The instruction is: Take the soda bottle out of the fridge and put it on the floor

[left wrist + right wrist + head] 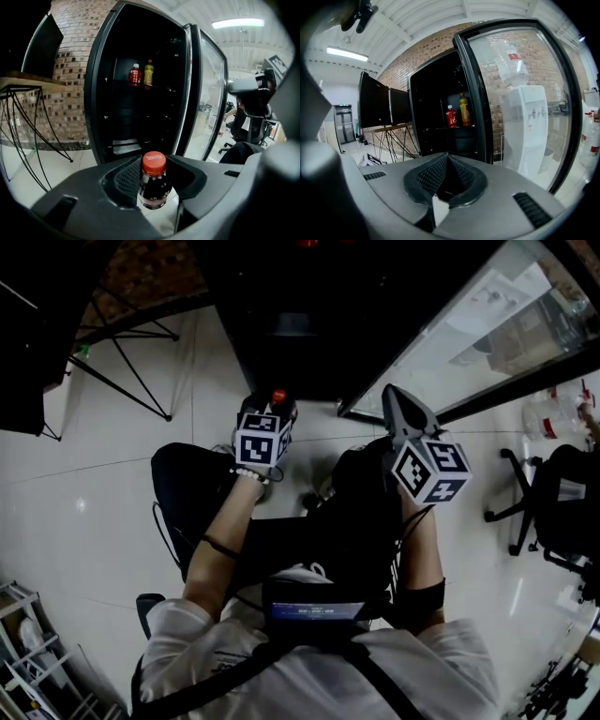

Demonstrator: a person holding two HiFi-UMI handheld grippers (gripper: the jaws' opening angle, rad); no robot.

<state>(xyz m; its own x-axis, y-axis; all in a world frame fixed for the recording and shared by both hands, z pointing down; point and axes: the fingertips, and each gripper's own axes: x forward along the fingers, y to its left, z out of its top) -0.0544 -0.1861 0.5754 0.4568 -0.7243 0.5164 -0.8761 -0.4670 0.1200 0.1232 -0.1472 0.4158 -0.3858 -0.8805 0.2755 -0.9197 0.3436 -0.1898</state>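
Down on the white tiled floor [103, 484], a person is crouching low in front of the open black fridge [96, 103], which is standing at their twelve o'clock. The left gripper [154, 165] is reaching out toward eleven o'clock and is clamping the soda bottle [153, 187] between its pads, the jaws standing partly apart around the dark body just under the red cap. That bottle is standing upright outside the fridge, over the tiles; whether its base is touching them I cannot tell. The right gripper [446, 161] is hovering at one o'clock with its jaws pressed together and nothing between them. The glass door [206, 93] is hanging open toward two o'clock. Up on a shelf inside, a red bottle [134, 75] and a yellow-green bottle [148, 72] are sitting side by side.
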